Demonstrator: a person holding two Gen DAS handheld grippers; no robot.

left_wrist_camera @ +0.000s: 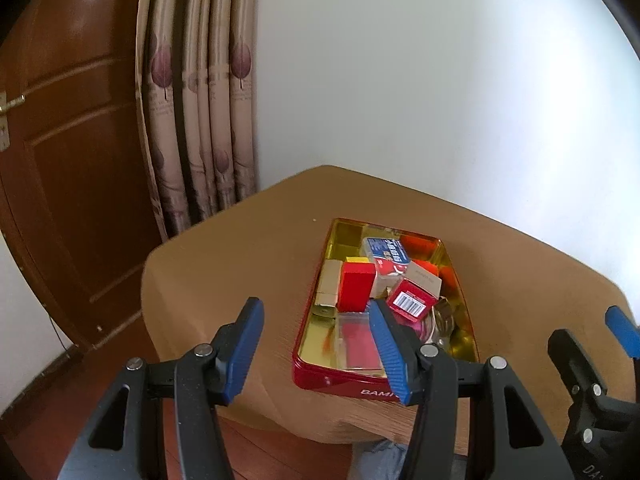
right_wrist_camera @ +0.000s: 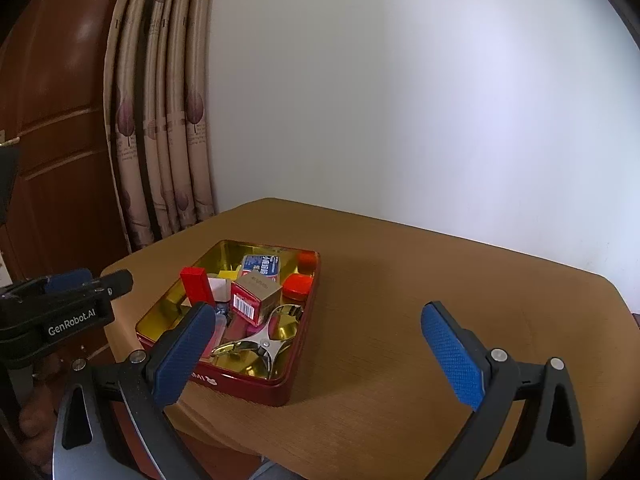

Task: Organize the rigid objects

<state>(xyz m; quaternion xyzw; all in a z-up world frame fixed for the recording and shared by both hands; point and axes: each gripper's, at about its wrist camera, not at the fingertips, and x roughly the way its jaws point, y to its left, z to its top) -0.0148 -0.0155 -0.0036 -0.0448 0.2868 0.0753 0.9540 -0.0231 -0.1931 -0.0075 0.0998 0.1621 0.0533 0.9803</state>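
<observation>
On the desk [right_wrist_camera: 400,320] in front of me sits the red tin [right_wrist_camera: 256,390], gold inside, already stuffed with small stuff. From my right tool's [right_wrist_camera: 320,354] camera it's off toward 10 o'clock; from my left tool [left_wrist_camera: 316,350] it's more like 1 o'clock, with my right finger hanging over its near rim. Both tools are spread with nothing between the pads, and both hover short of the tin, not touching anything.

What's in there: a red box [right_wrist_camera: 195,283] standing upright at the left side, a blue-and-white box [right_wrist_camera: 262,265] at the far end, a tan carton [right_wrist_camera: 262,290] and a barcode box [right_wrist_camera: 245,305] jumbled in the middle, a couple of orange caps [right_wrist_camera: 298,284] along the right wall, and a shiny metal tool thing [right_wrist_camera: 256,344] at the near end.

My guess on handling: the cardboard boxes are light and stiff, but squeeze too hard and they'd dent, so I'd pinch across the narrow faces. The upright red one looks easiest, grab it near the top. The metal piece looks slippery and probably heaviest, so I'd go for it near the pivot. The tin itself probably slides on this smooth desk if bumped.
</observation>
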